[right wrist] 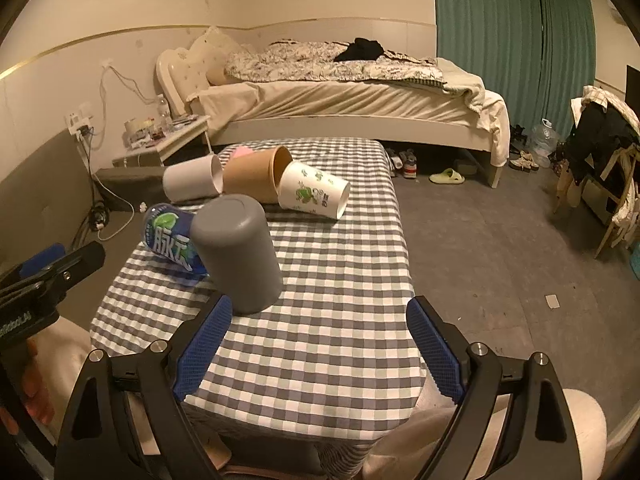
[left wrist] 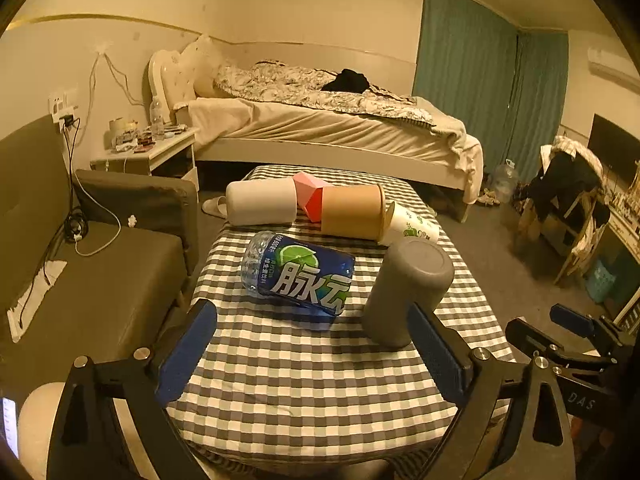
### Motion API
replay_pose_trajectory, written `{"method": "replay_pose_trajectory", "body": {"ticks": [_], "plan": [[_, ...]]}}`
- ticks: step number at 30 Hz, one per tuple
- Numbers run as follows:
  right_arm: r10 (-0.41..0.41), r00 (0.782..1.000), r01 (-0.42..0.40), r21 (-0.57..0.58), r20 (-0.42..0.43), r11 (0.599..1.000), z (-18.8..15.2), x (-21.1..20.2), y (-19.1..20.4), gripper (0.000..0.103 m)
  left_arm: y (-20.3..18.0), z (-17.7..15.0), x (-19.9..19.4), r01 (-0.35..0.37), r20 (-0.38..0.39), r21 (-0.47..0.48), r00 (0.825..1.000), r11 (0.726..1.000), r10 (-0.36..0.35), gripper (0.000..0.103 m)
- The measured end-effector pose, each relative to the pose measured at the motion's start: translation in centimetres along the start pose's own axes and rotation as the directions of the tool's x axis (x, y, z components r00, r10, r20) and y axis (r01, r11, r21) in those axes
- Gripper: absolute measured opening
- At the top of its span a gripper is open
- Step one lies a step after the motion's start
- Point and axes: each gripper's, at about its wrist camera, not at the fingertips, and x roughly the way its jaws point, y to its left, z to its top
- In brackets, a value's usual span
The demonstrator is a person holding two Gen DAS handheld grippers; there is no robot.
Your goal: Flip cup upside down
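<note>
Starting at the left, our left tool (left wrist: 314, 354) hovers over the near end of the table (left wrist: 304, 392) with its blue pads spread wide and nothing between them. Just ahead of it a blue drink bottle (left wrist: 298, 272) lies on its side on the checked cloth. To the right of the bottle stands the grey cup (left wrist: 408, 290), base up and mouth down on the cloth, leaning a little in the fisheye view; it looks to be touching the bottle, though the overlap makes that hard to judge. The left tool's right pad sits just beside the cup's lower edge. Behind these, a white cup (left wrist: 262, 202), a pink box (left wrist: 310, 196), a brown cup (left wrist: 352, 211) and a printed paper cup (left wrist: 410, 226) lie in a row, the cups on their sides. Furthest right, our right tool (right wrist: 320, 350) is likewise wide open and empty, its left pad near the grey cup (right wrist: 236, 254).
</note>
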Motion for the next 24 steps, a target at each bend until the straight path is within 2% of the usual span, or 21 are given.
{"method": "replay_pose_trajectory", "body": {"ticks": [4,7,18,24], "plan": [[-0.012,1.000,0.012,-0.011,-0.012,1.000,-0.1,0.8,0.1,0.089,0.2,-0.4,0.6,0.005,-0.014,-0.011,1.000,1.000,-0.005,0.099],[-0.017,1.000,0.017,-0.022,-0.019,1.000,-0.2,1.3,0.4,0.090,0.4,-0.7,1.2,-0.016,-0.021,-0.009,1.000,1.000,0.016,0.099],[-0.012,1.000,0.011,-0.033,-0.015,0.999,-0.1,2.3,1.1,0.101,1.0,-0.9,1.8,-0.062,-0.035,-0.014,0.997,0.998,0.062,0.102],[-0.010,1.000,0.009,-0.033,-0.018,0.999,-0.1,2.2,1.2,0.103,1.2,-1.0,1.8,-0.045,-0.038,-0.021,0.998,0.999,0.044,0.102]]}}
